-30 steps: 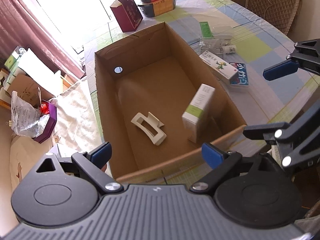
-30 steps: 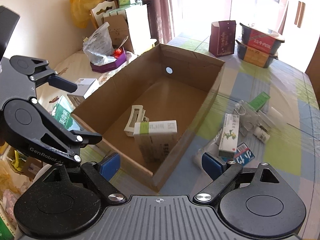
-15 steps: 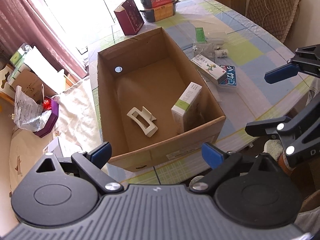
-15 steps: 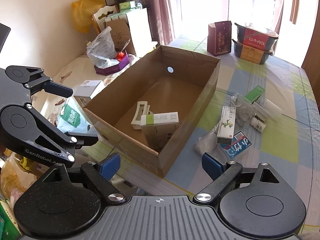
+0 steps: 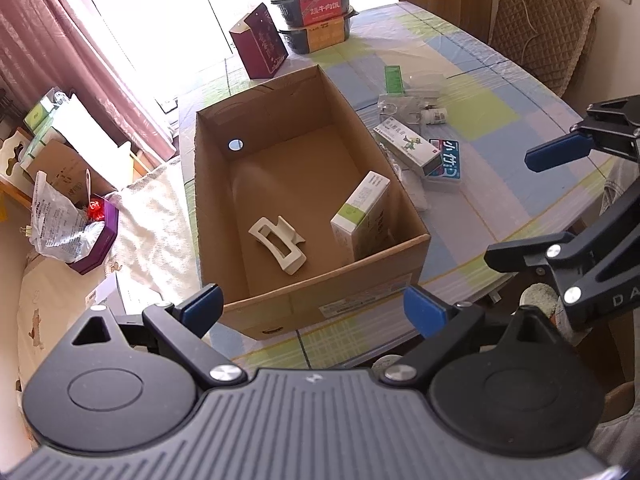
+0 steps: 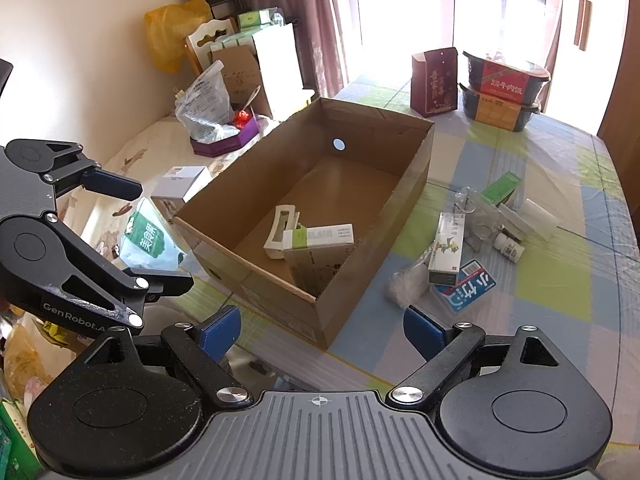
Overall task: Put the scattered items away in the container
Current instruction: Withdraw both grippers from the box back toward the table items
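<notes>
My left hand-held gripper point(image 5: 312, 306) and right hand-held gripper point(image 6: 322, 326) are both spread, holding nothing, at lower frame. Centre frame, the cardboard box point(image 5: 224, 208) contains a hair clip point(image 5: 278, 244) and green-white carton point(image 5: 360, 210). Medicine boxes point(image 6: 446, 254) lie scattered right, on the counter point(image 6: 560, 280).

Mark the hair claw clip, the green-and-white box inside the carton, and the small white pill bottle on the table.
hair claw clip point(image 5: 277, 245), left wrist view, on its cream top bar.
green-and-white box point(image 5: 362, 208), left wrist view, on its upward face.
small white pill bottle point(image 6: 508, 246), right wrist view, on its labelled side.
</notes>
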The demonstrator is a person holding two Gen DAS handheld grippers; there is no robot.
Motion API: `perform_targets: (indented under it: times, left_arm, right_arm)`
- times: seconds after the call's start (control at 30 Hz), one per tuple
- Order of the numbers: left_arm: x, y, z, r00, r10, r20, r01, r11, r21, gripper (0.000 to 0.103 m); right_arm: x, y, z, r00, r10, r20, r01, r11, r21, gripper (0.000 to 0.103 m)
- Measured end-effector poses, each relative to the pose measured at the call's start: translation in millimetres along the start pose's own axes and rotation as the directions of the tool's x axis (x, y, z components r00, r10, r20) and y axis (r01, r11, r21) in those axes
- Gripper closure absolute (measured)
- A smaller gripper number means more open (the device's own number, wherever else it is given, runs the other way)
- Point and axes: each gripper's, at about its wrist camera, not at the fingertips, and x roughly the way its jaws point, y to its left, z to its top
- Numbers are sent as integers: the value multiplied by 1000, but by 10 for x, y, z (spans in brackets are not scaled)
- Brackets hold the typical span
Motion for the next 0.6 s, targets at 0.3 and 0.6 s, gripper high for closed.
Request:
perform_targets:
  times: [0.3, 0.6]
  left_arm:
    - [-12, -222, 43, 999, -43, 15, 43, 999, 3, 8]
    - [131, -585, 230, 991, -126, 50, 126, 992, -6, 8]
  right_arm:
    - [-85, -177, -83, 1000, -20, -3, 20, 999, 41, 9]
    - [-282, -717, -252, 994, -106, 3, 105, 985, 140, 9]
